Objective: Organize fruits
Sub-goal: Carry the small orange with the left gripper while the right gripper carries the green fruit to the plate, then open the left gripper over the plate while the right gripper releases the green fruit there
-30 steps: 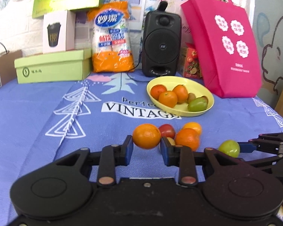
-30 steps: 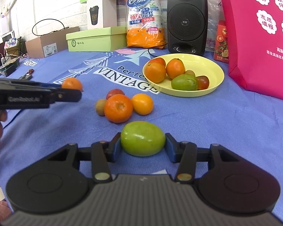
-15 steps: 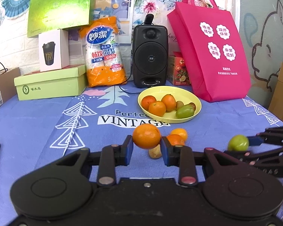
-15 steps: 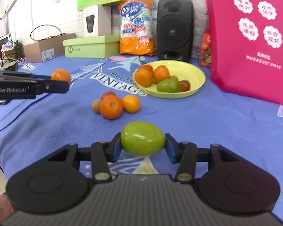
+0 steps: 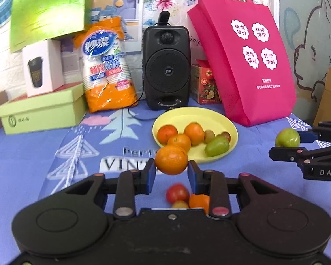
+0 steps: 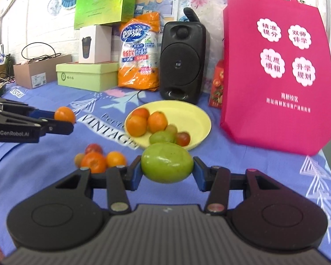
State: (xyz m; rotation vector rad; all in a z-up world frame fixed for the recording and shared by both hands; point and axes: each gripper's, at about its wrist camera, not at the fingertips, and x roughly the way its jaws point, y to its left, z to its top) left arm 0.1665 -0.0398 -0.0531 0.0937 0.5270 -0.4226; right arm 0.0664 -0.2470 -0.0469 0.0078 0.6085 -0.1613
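My left gripper (image 5: 171,170) is shut on an orange (image 5: 171,159) and holds it above the blue cloth, in front of the yellow plate (image 5: 211,116). My right gripper (image 6: 166,173) is shut on a green fruit (image 6: 166,163), held above the cloth just in front of the plate (image 6: 198,116). The plate holds three oranges, a green fruit, a kiwi and a small red fruit. Several loose fruits (image 6: 99,158) lie on the cloth left of the right gripper. They show under the left gripper too (image 5: 183,195).
A pink tote bag (image 6: 275,70) stands right of the plate. A black speaker (image 6: 181,59), a cup package (image 6: 141,53) and green boxes (image 6: 86,77) line the back. A cable runs from the speaker onto the blue tablecloth (image 5: 33,159).
Both grippers have risen with their fruits and moved toward the plate. The loose fruits now lie lower in both views.
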